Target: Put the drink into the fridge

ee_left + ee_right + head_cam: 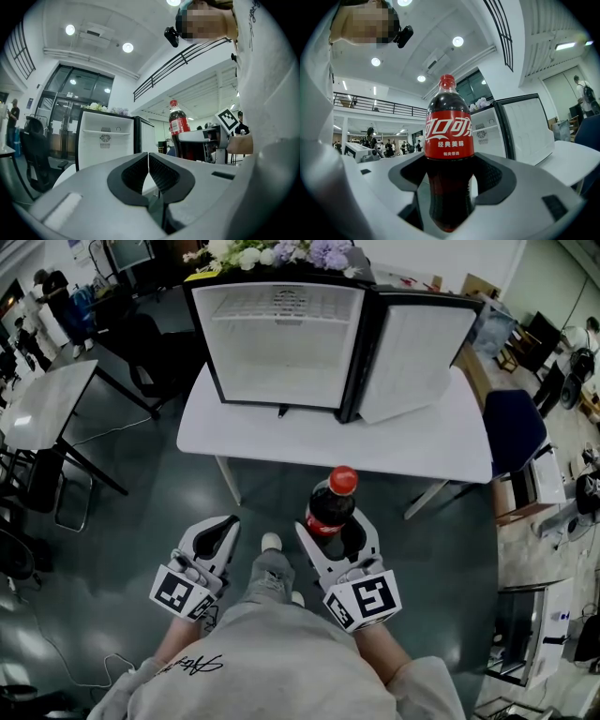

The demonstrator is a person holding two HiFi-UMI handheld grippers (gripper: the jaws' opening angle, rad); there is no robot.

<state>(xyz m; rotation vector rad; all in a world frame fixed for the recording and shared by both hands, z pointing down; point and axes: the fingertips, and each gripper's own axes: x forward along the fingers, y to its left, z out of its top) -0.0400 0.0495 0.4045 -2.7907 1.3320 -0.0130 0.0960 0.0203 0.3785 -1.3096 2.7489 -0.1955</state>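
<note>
A cola bottle [331,505] with a red cap and red label stands upright in my right gripper [339,536], whose jaws are shut on its dark lower body [449,197]. My left gripper [217,536] is shut with nothing in it, the pads meeting at the tips [148,161]. Ahead, a small fridge [281,338] stands on a white table [422,442] with its door [417,357] swung open to the right; its white inside with one shelf looks bare. Both grippers hang over the floor, short of the table's near edge. From the left gripper view the bottle [177,123] shows to the right.
Flowers [281,251] lie on top of the fridge. A second white table [47,404] and dark chairs stand at the left. A blue chair [514,427] and boxes sit to the right. My feet [271,542] show on the dark floor between the grippers.
</note>
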